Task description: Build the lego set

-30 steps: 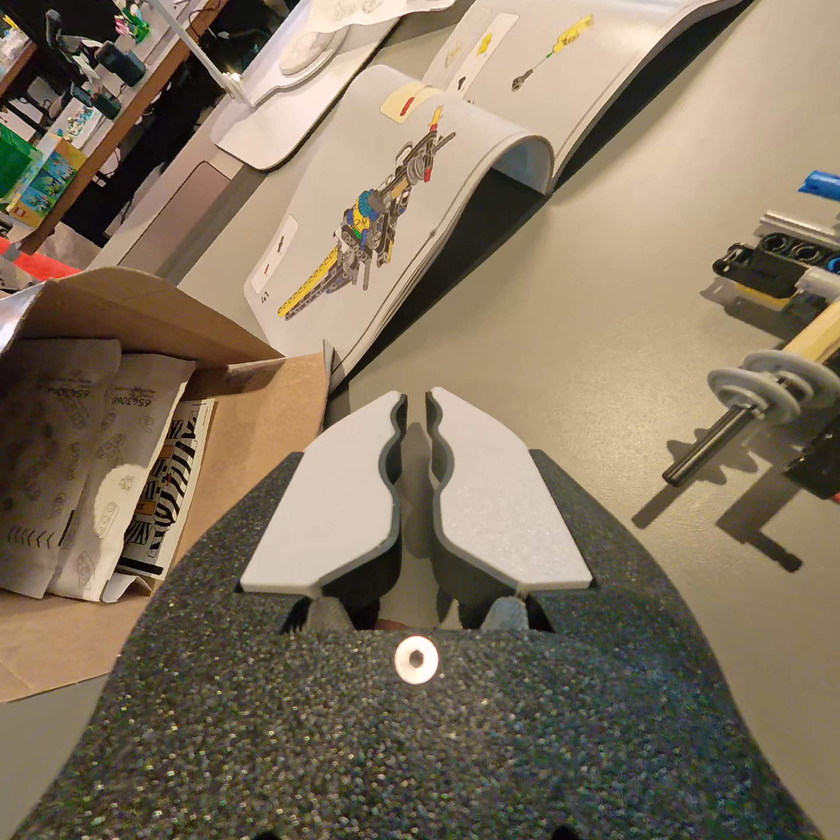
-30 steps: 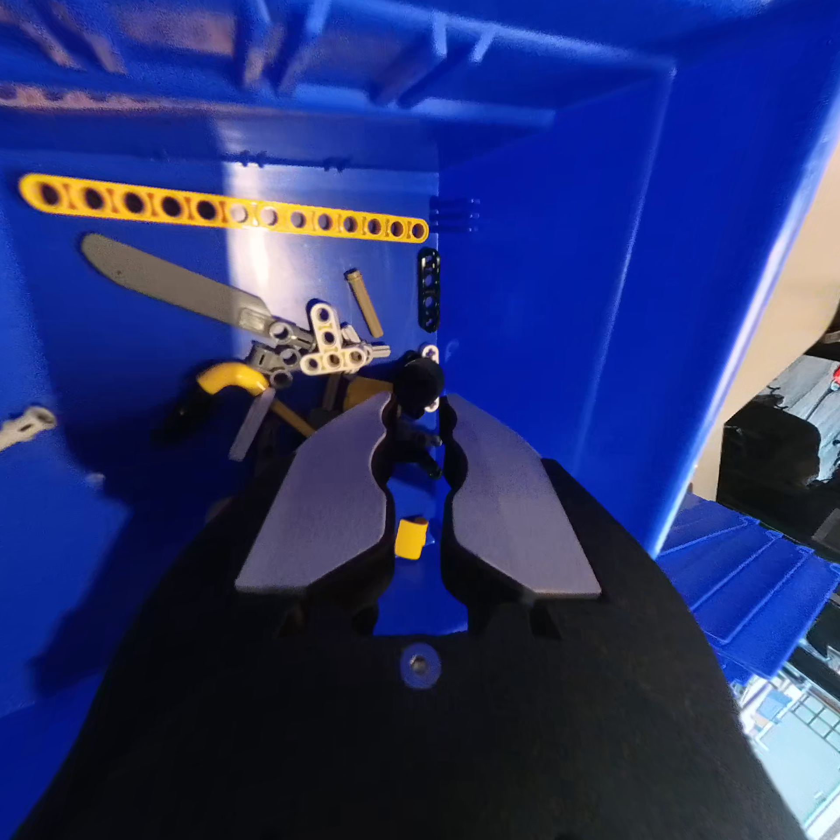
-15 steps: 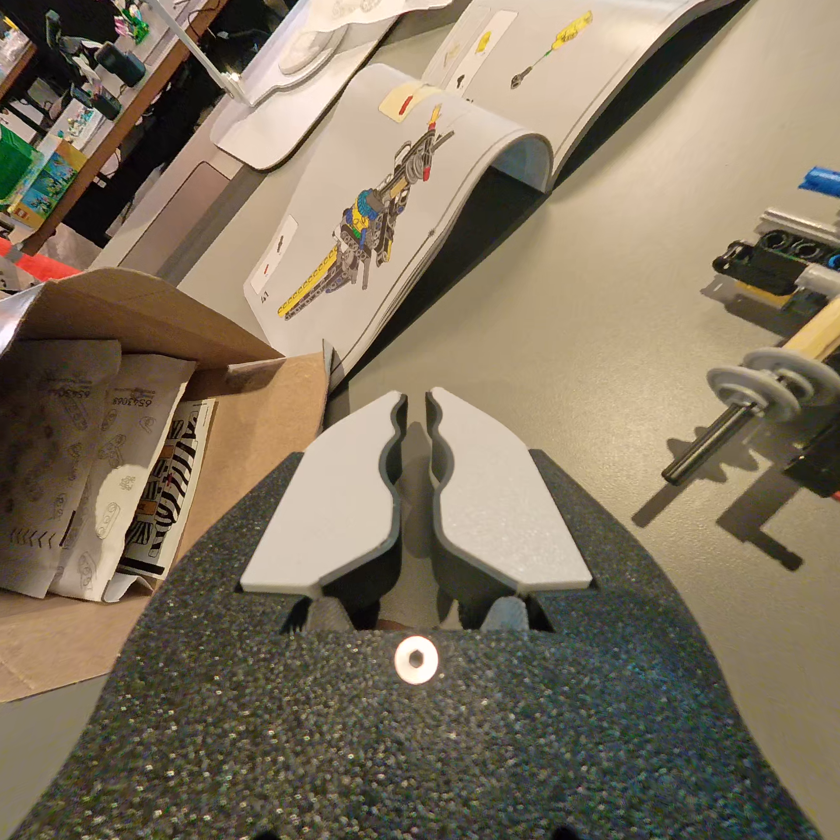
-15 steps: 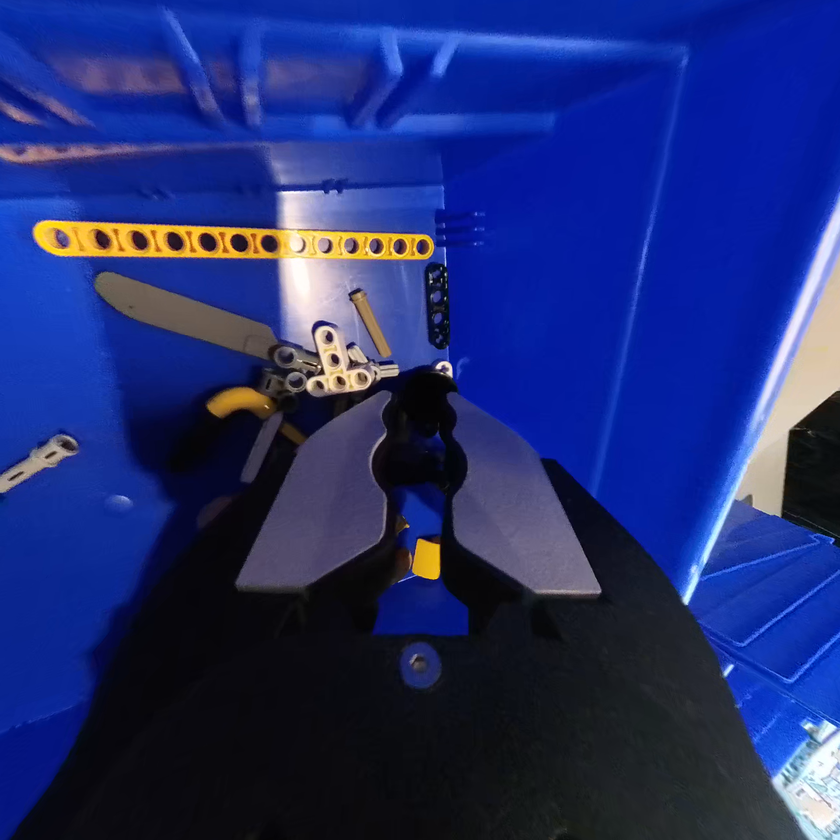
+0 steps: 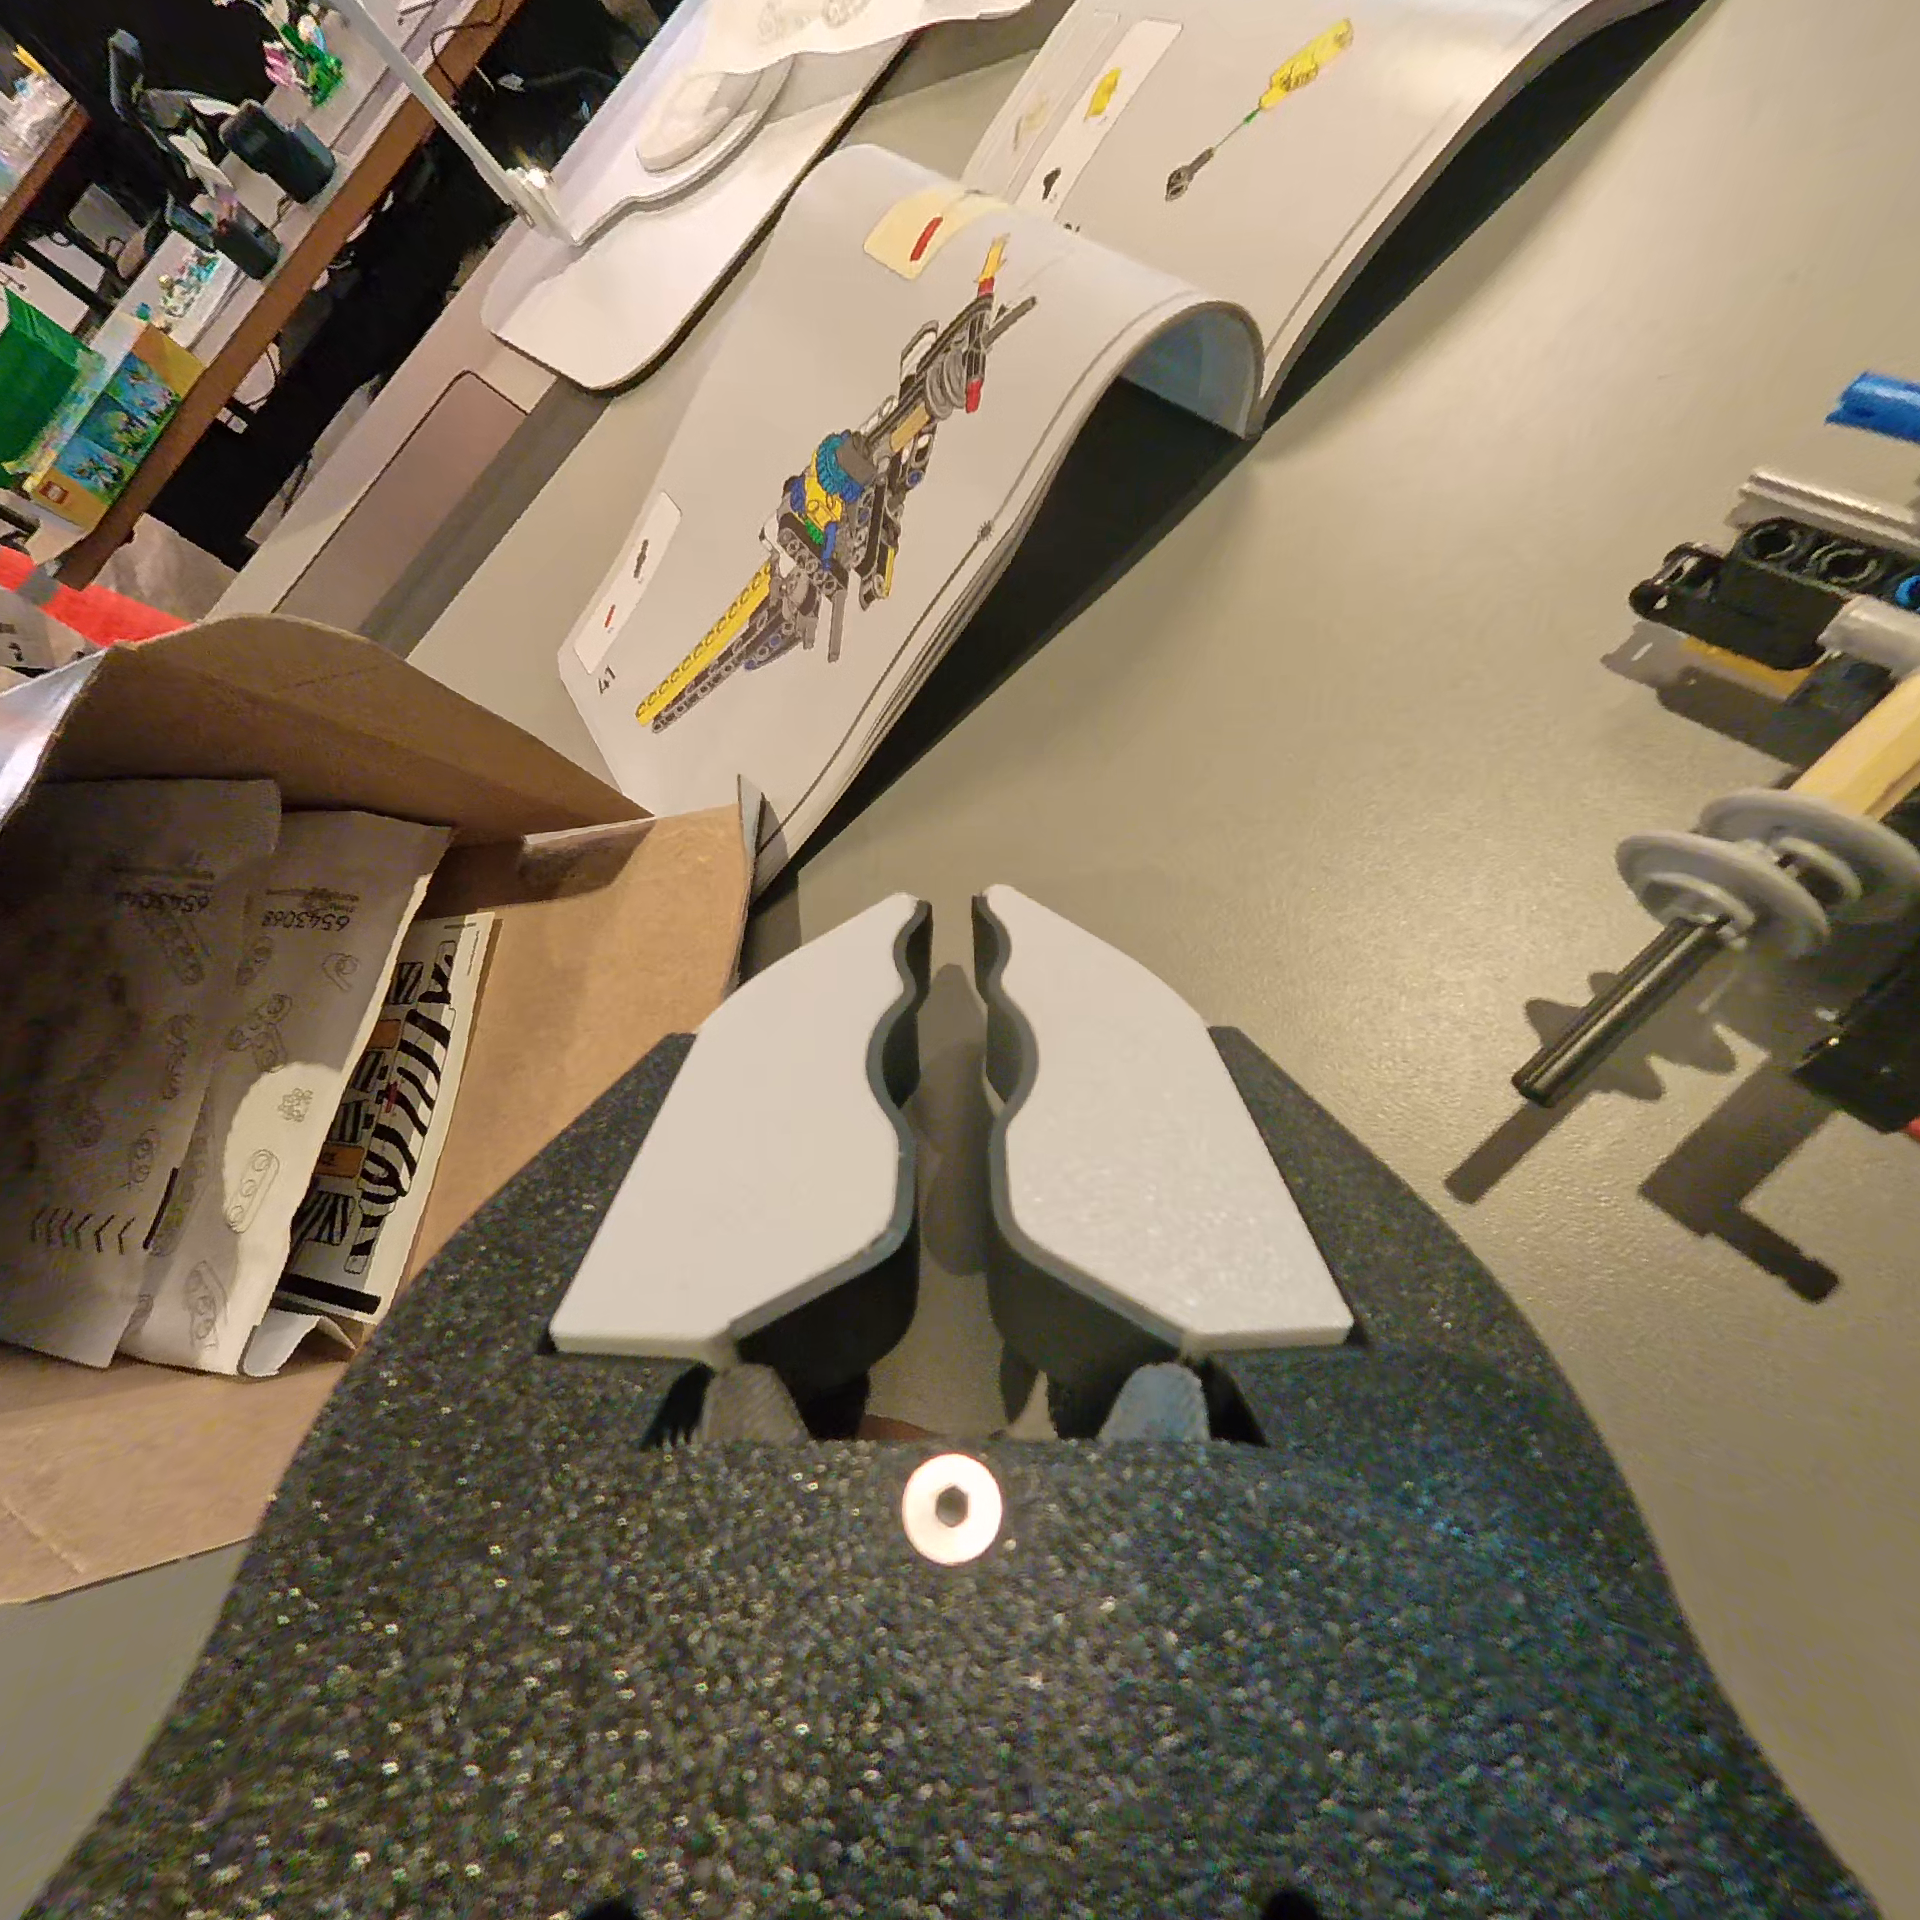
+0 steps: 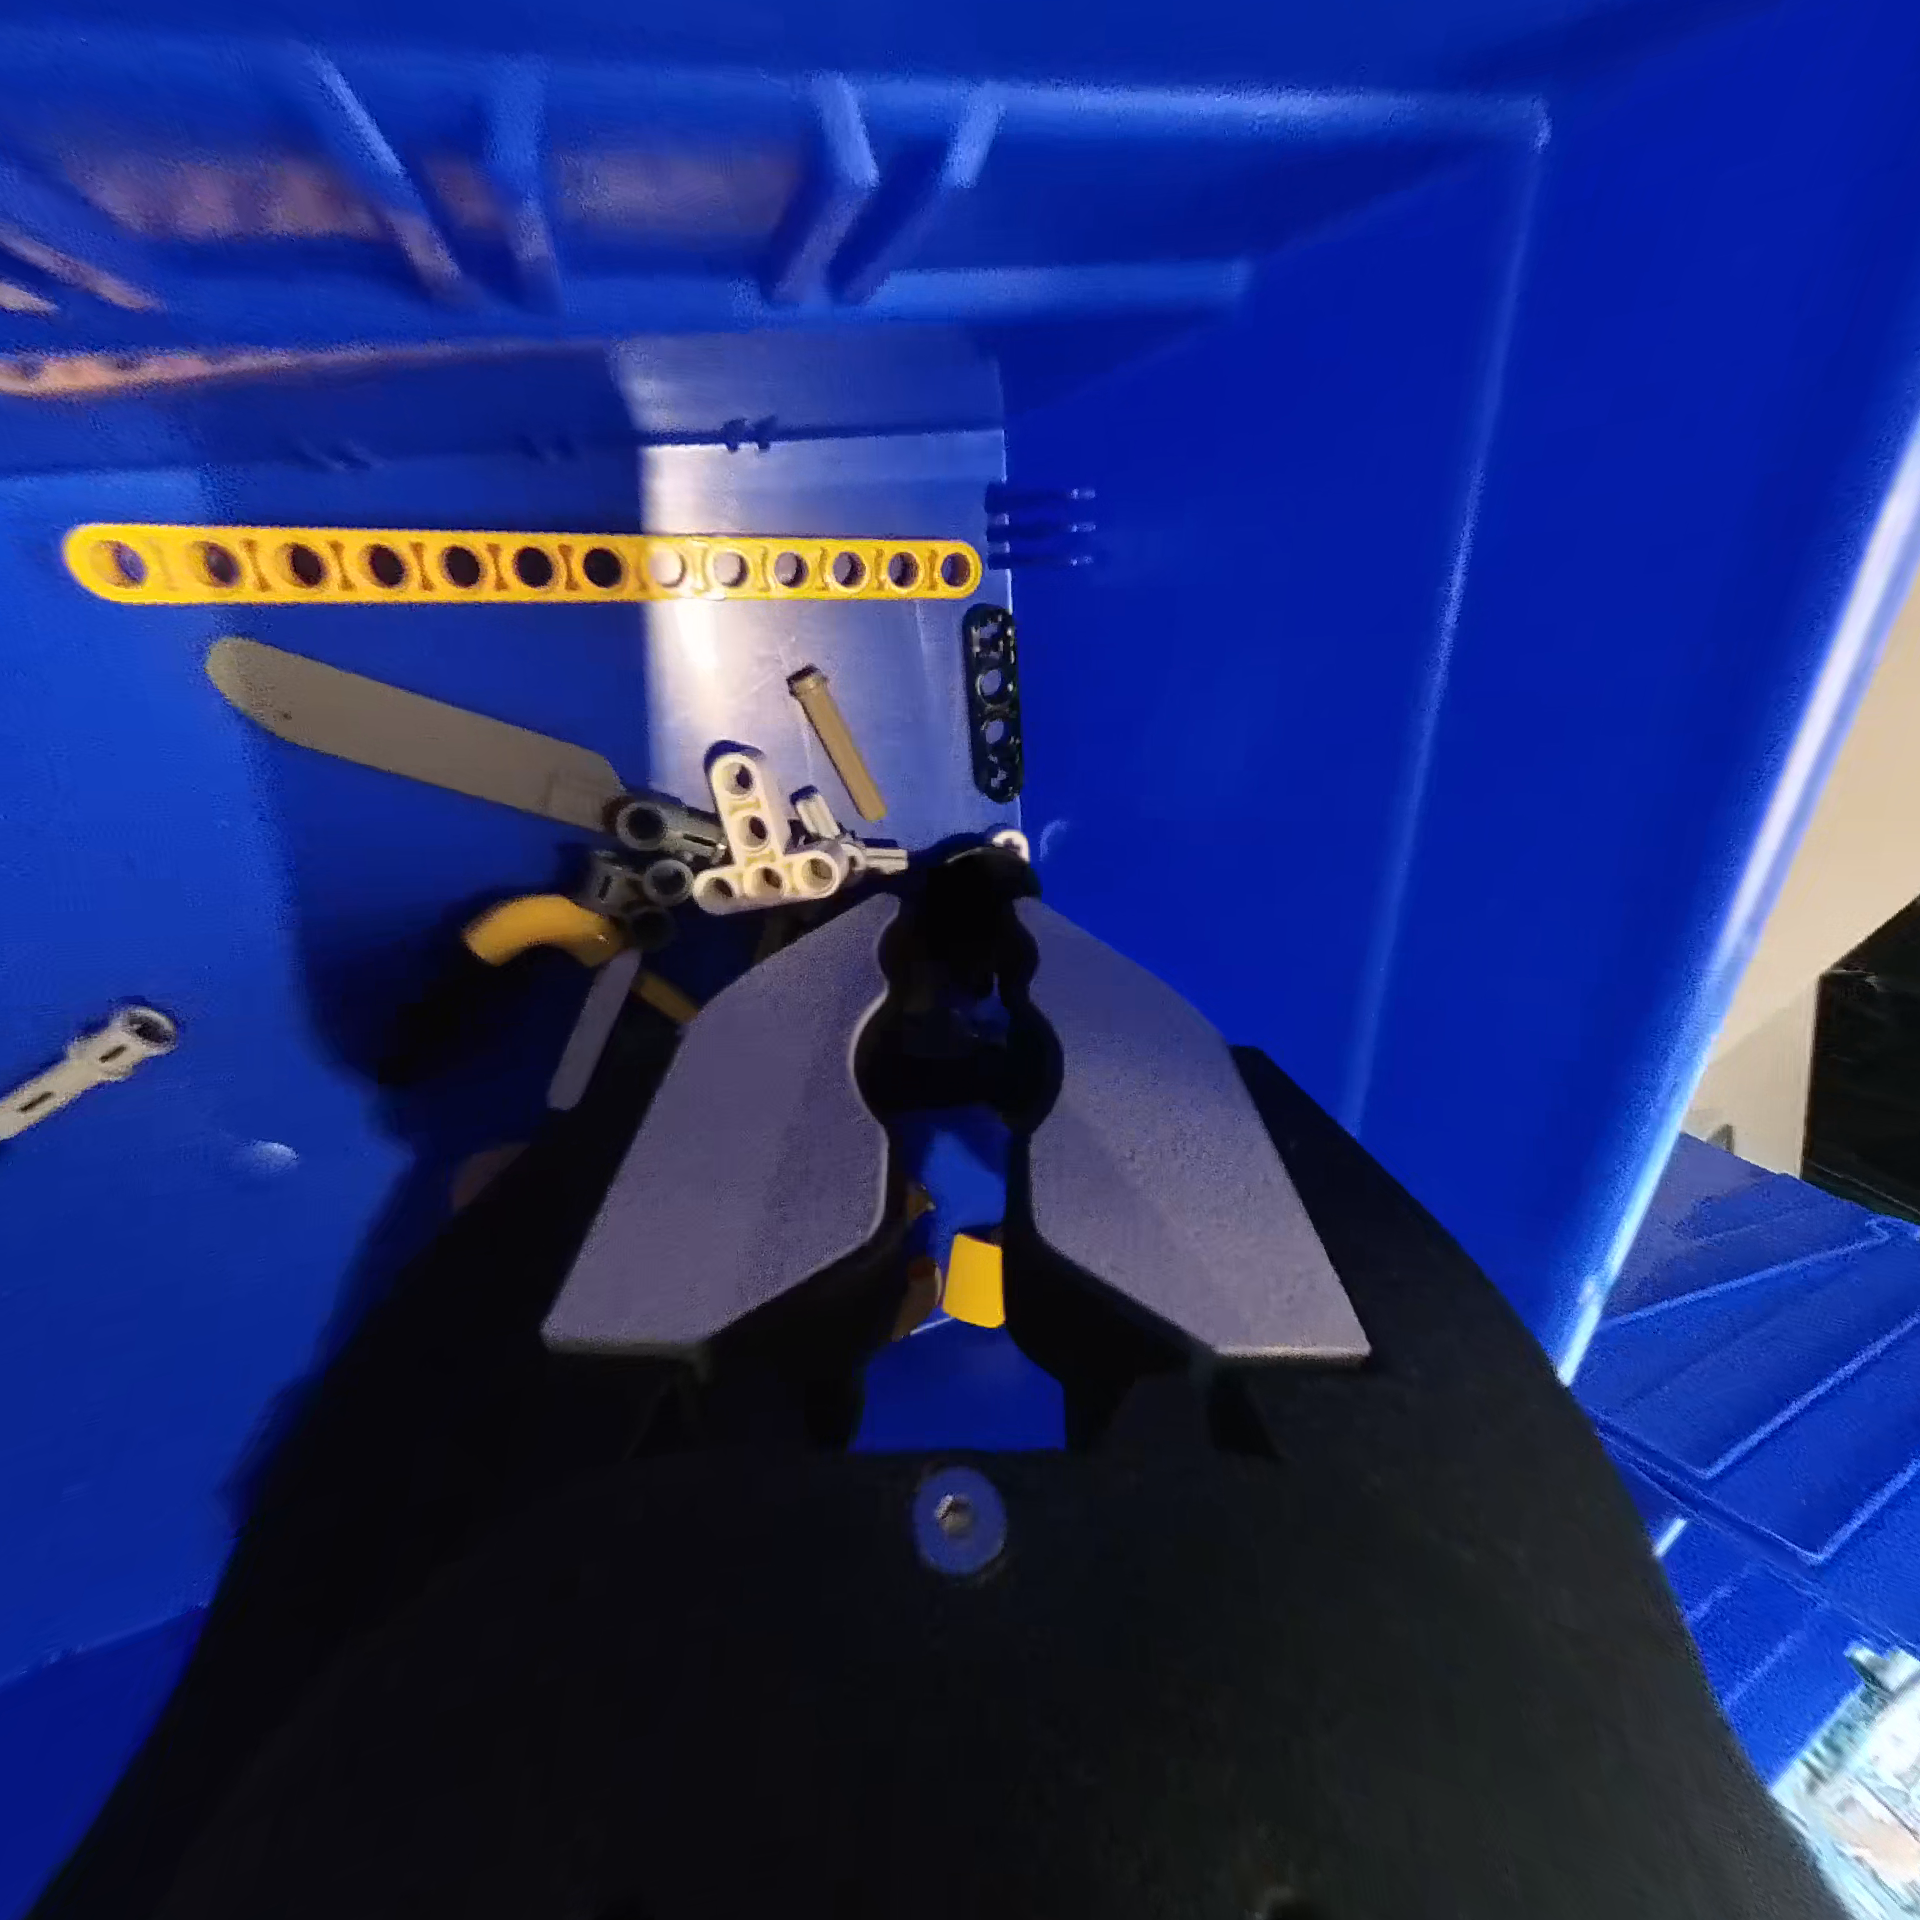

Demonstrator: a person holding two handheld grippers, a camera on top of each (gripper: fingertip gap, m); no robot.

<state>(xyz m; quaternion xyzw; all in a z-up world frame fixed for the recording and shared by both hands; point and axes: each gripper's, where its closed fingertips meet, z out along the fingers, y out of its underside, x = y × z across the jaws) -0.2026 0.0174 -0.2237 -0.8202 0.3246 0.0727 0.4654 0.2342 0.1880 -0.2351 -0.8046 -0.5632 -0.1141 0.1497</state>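
Note:
My right gripper (image 6: pixel 961 914) is inside a blue bin (image 6: pixel 1299 727) and is shut on a small black lego piece (image 6: pixel 966 940), held between the fingertips above the bin floor. Loose parts lie below: a long yellow beam (image 6: pixel 520 566), a grey blade (image 6: pixel 405 727), a white T-shaped beam (image 6: pixel 764 847), a tan pin (image 6: pixel 836 743) and a short black beam (image 6: pixel 992 717). My left gripper (image 5: pixel 951 914) is nearly shut and empty, resting low over the grey table. The partly built model (image 5: pixel 1766 862), with grey discs on a black axle, lies to its right.
An open instruction booklet (image 5: pixel 883 468) lies ahead of the left gripper. A cardboard box (image 5: pixel 312 935) with paper bags and a sticker sheet stands to its left. Another blue bin (image 6: pixel 1766 1382) shows at the right of the right wrist view. My right fingertips sit around 45 cm from my left ones. My left tips are about 40 cm from the grey blade (image 6: pixel 405 727), my right tips only 8 cm.
My right gripper has lifted back from the bin floor with the black piece between its fingers; the loose parts look farther away. The left gripper has not moved.

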